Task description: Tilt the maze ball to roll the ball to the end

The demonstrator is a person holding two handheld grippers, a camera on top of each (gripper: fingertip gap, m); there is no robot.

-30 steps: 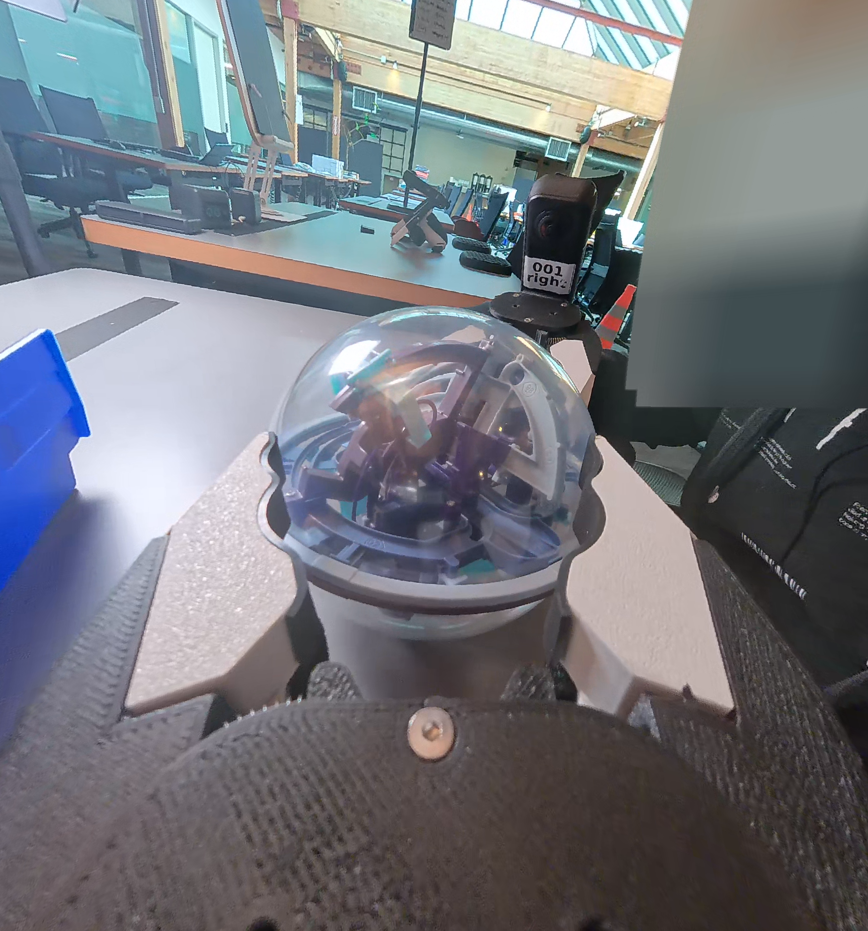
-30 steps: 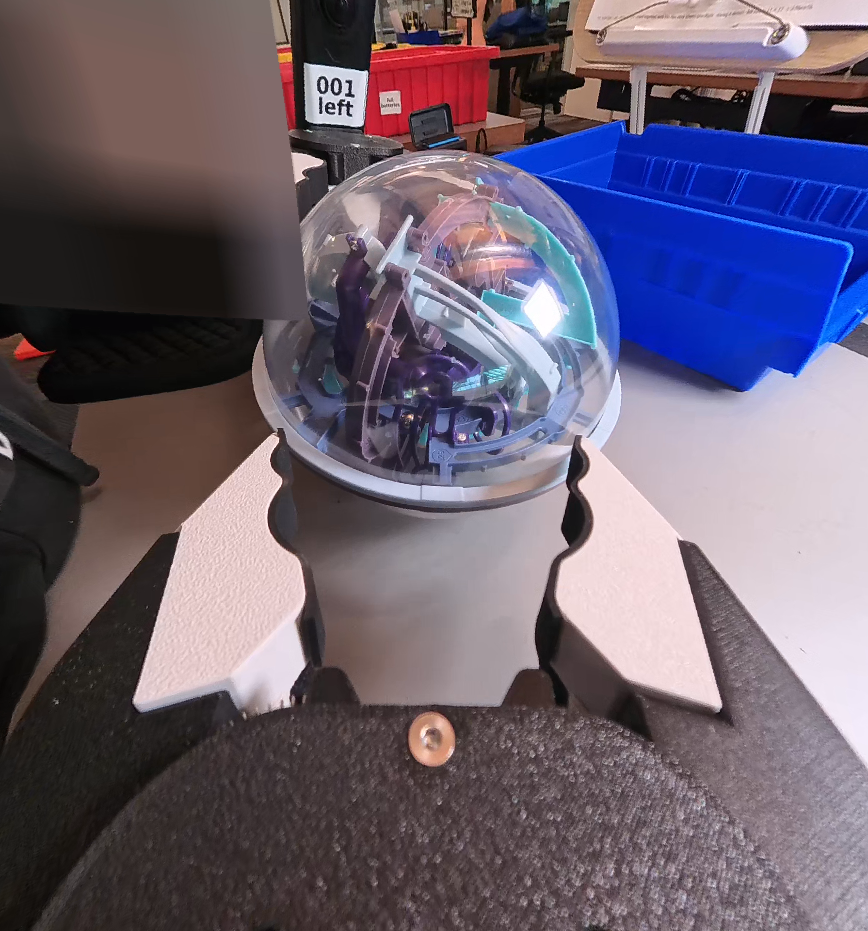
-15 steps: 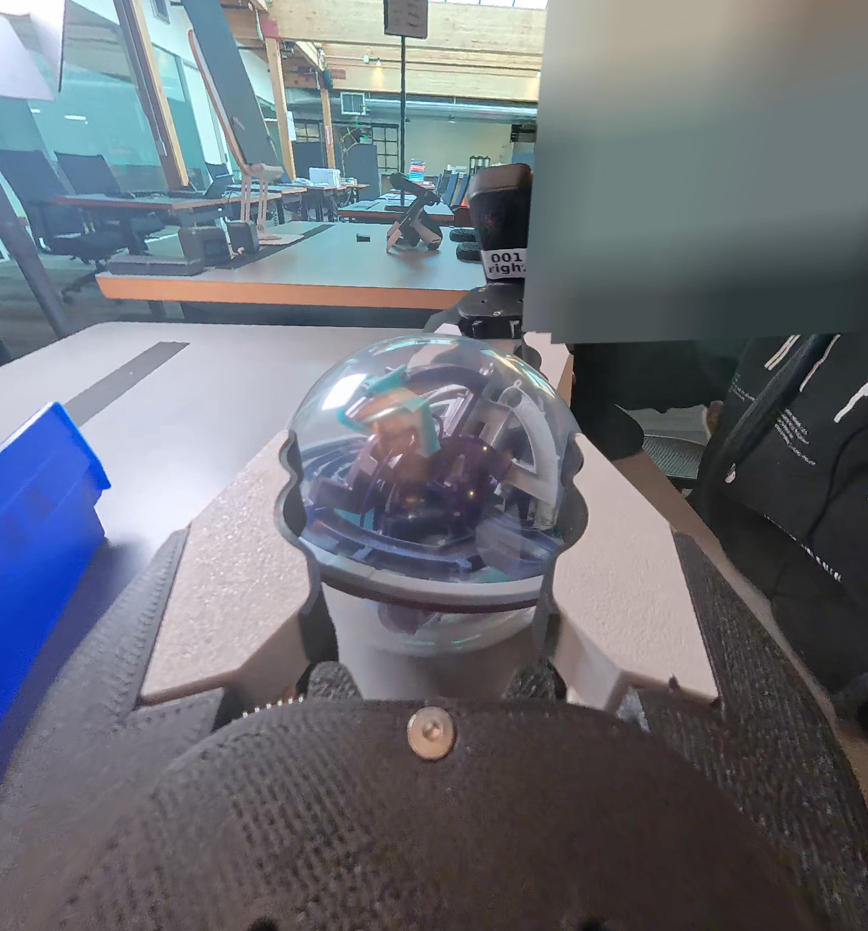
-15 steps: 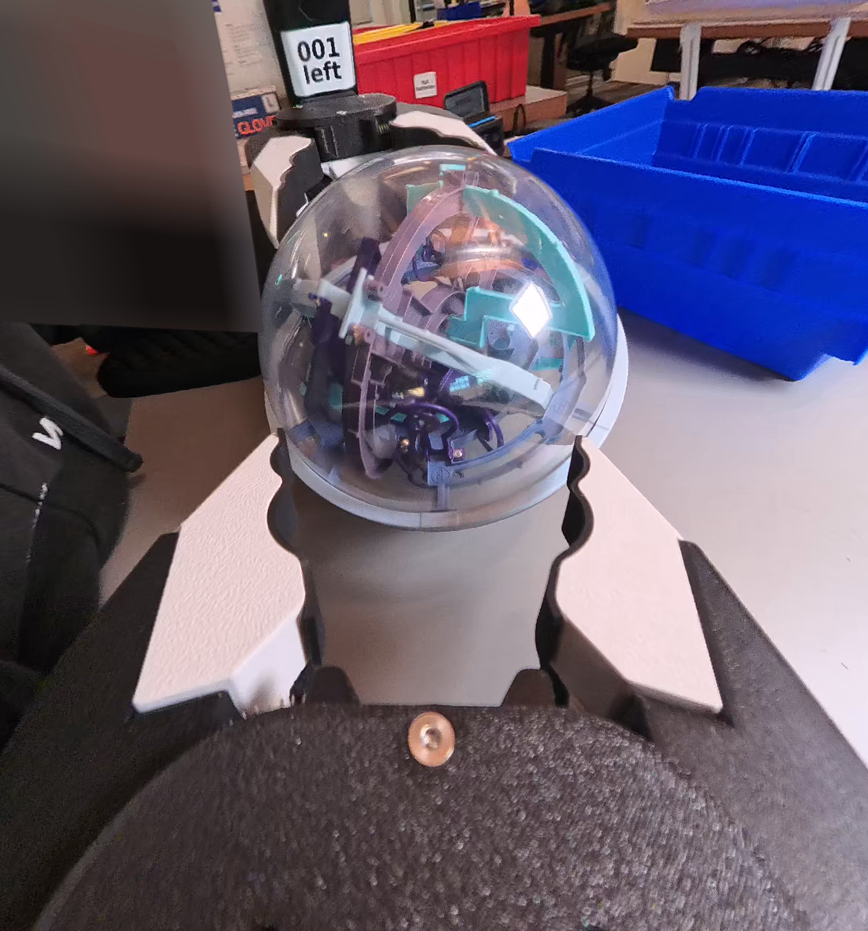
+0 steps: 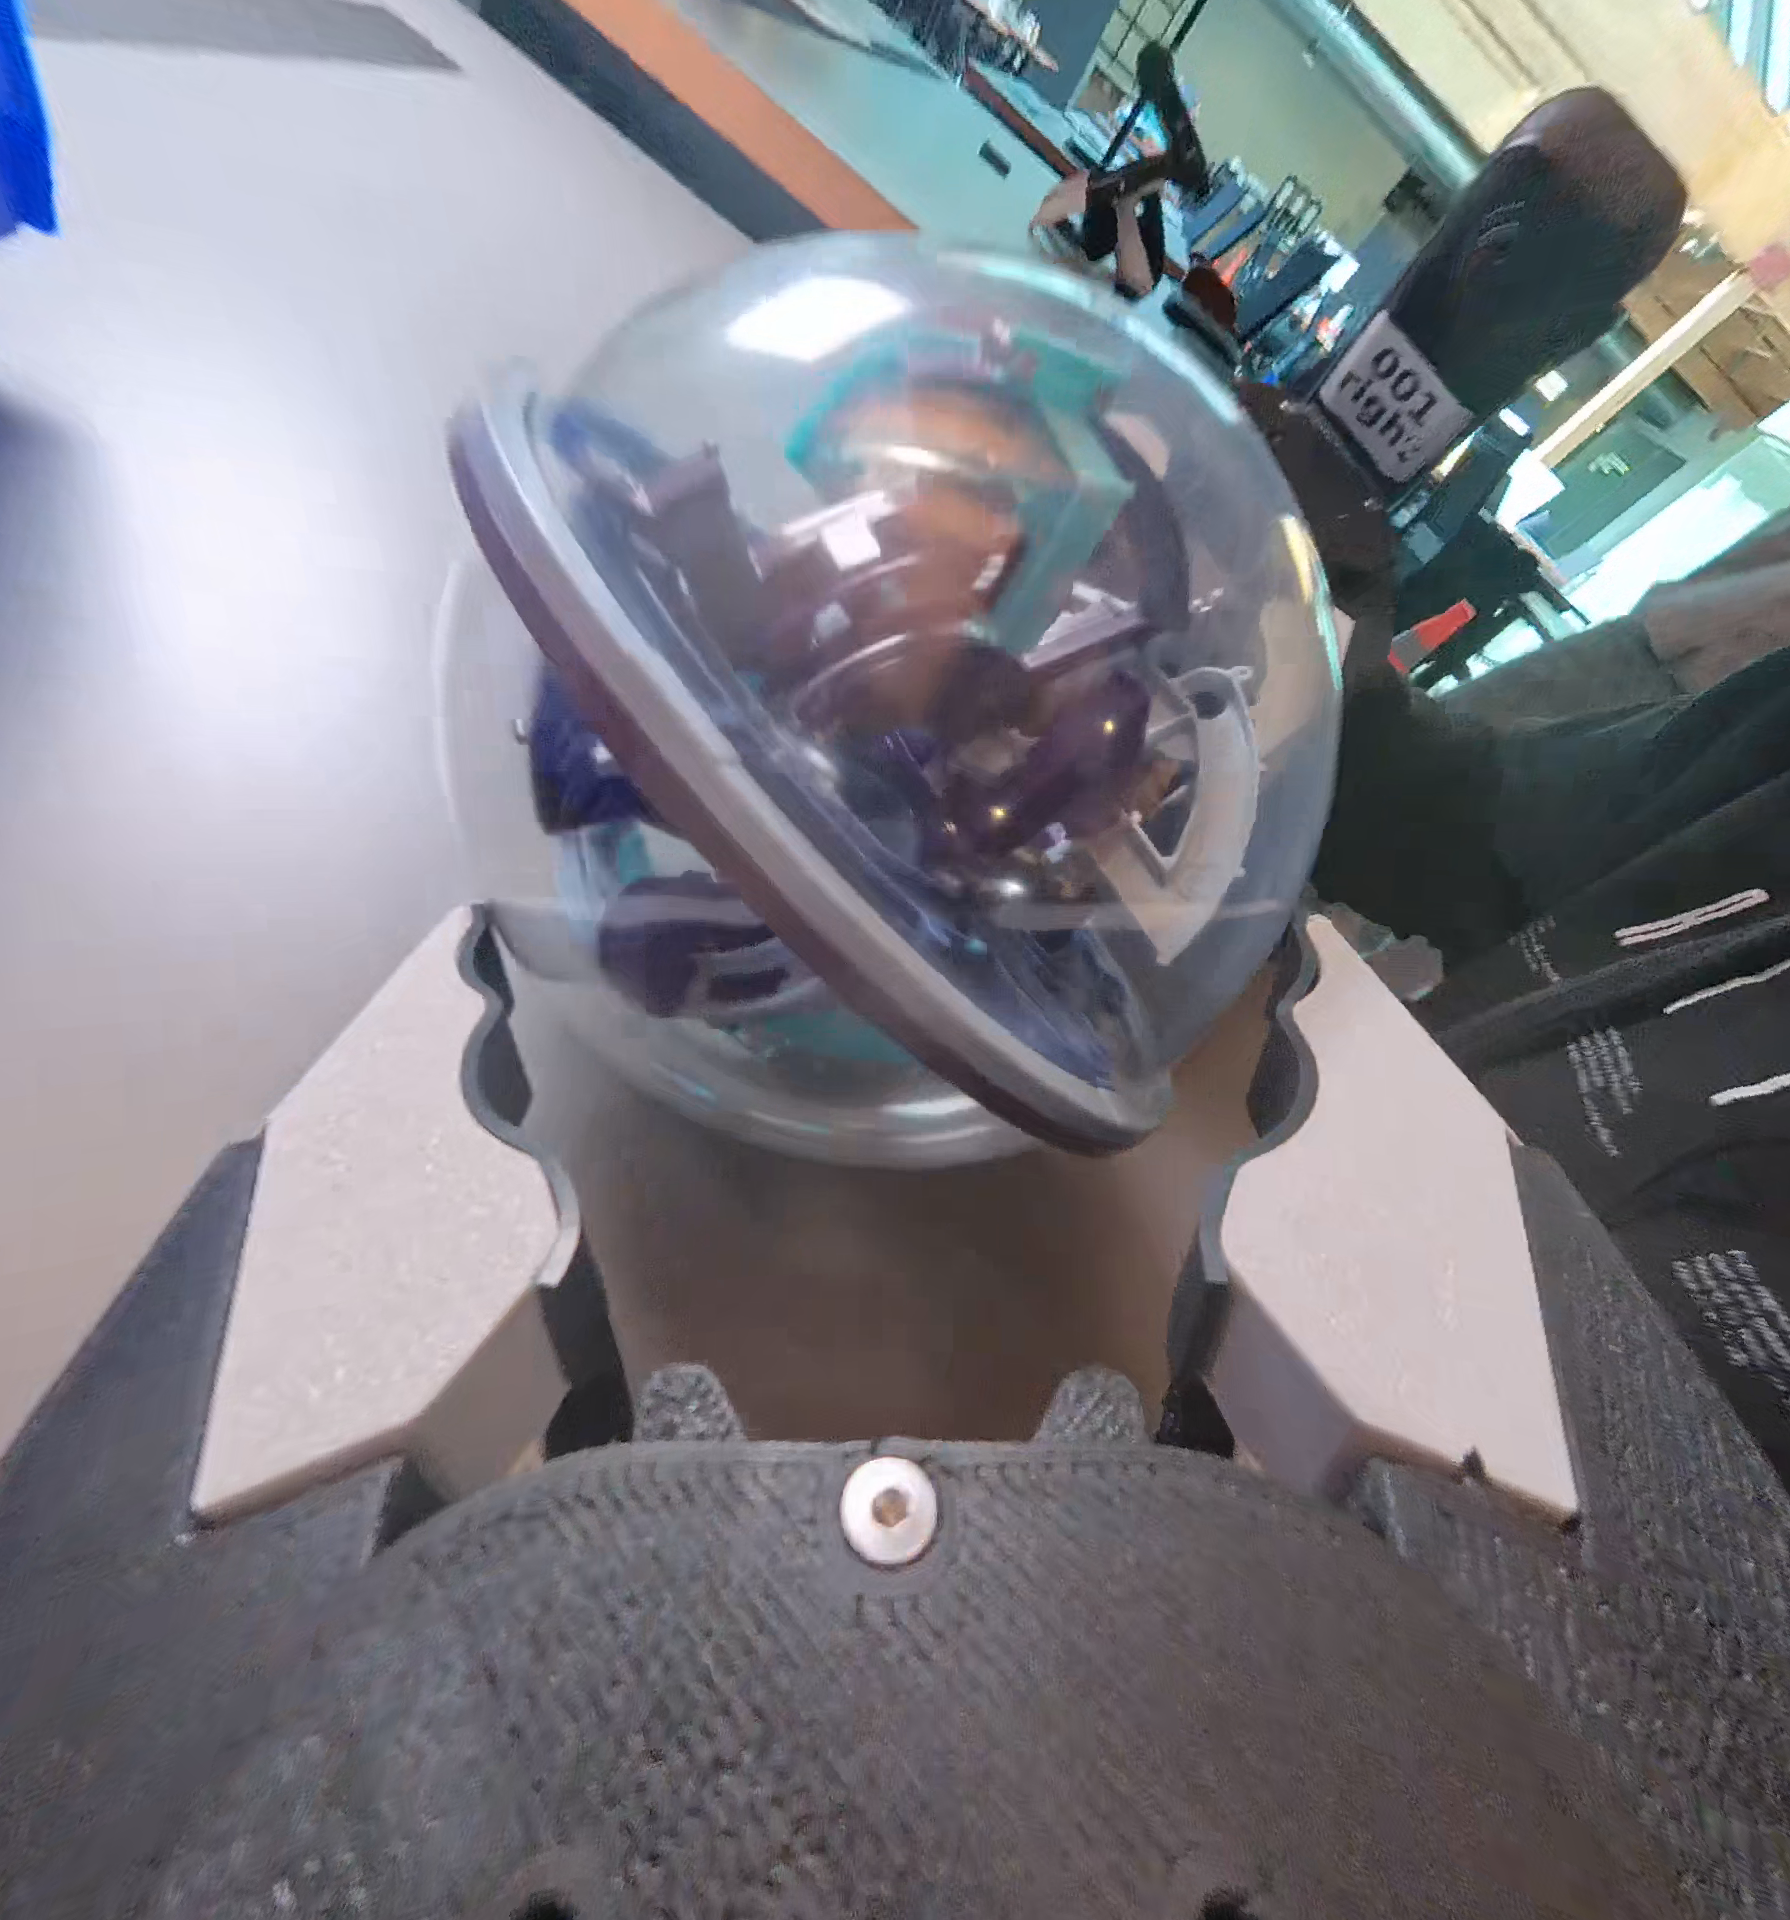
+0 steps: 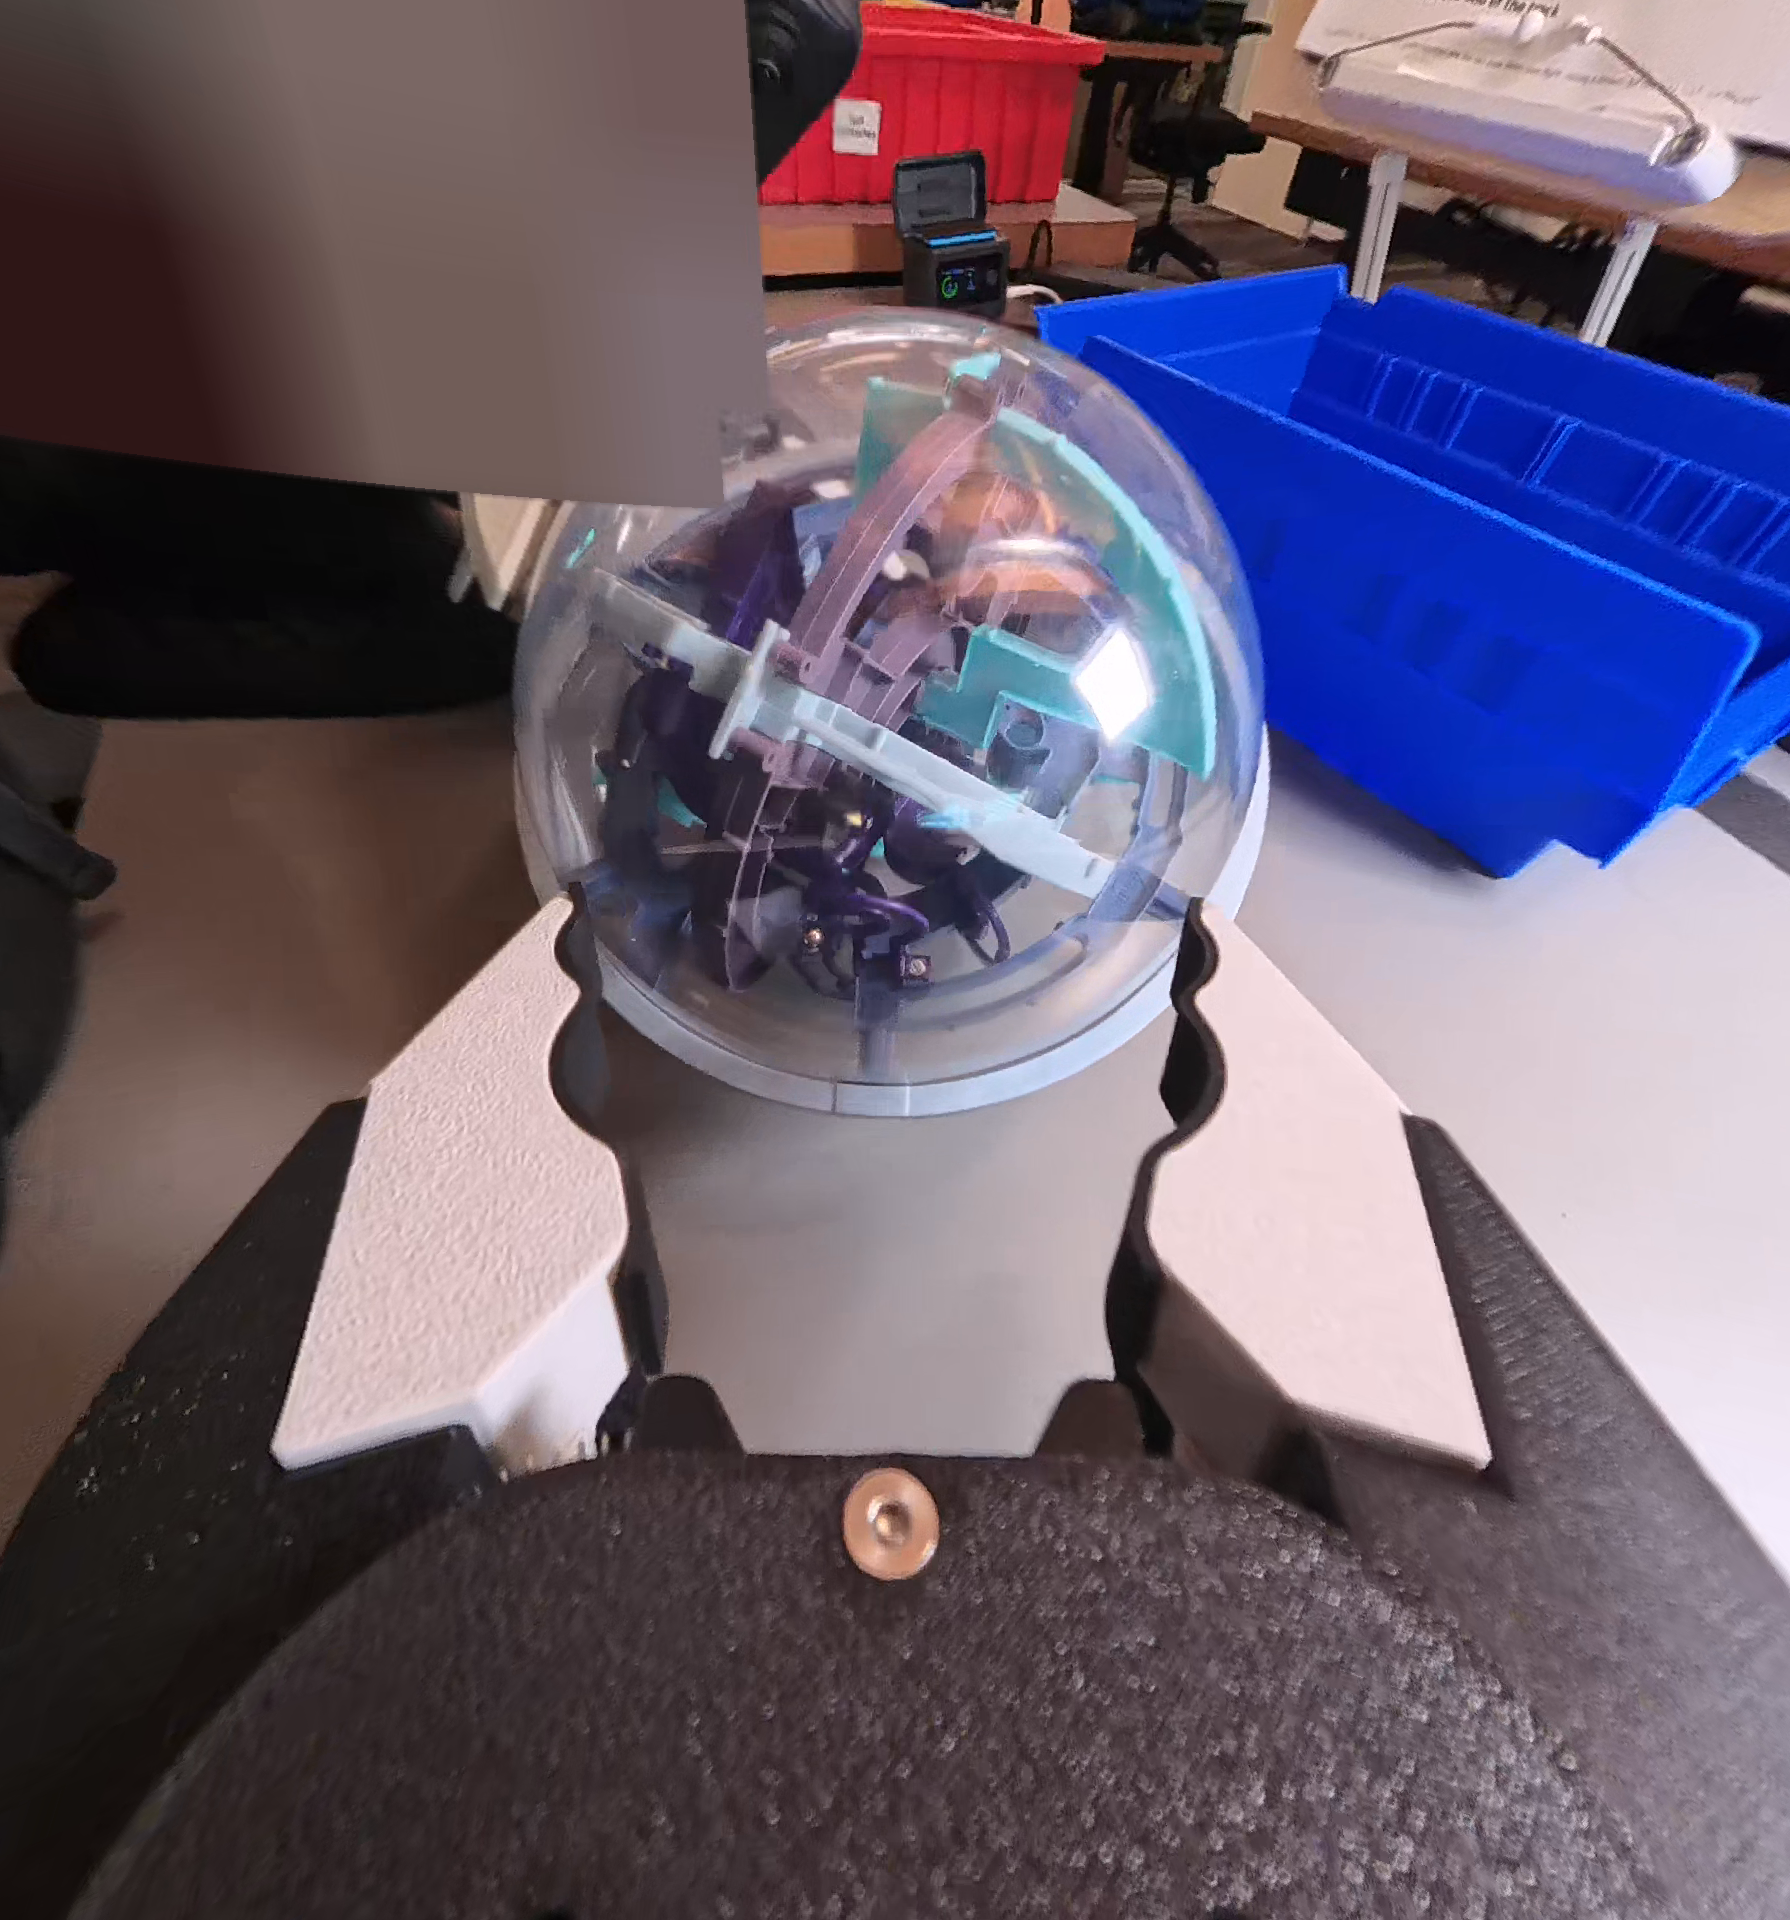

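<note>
The maze ball point(image 6: 886, 717) sits at the tips of both pairs of jaws: the right gripper point(image 6: 875, 914) pinches its lower half, while the left gripper point(image 5: 886, 935) stands spread, the sphere just ahead. It is clear, packed with purple, teal and grey tracks, and its seam band lies steeply tilted above the tabletop point(image 6: 1493, 1039).

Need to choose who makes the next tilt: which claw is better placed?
Probably right. The right claw seems to have both fingertips against the maze ball near its seam; the left claw looks spread around it.
</note>
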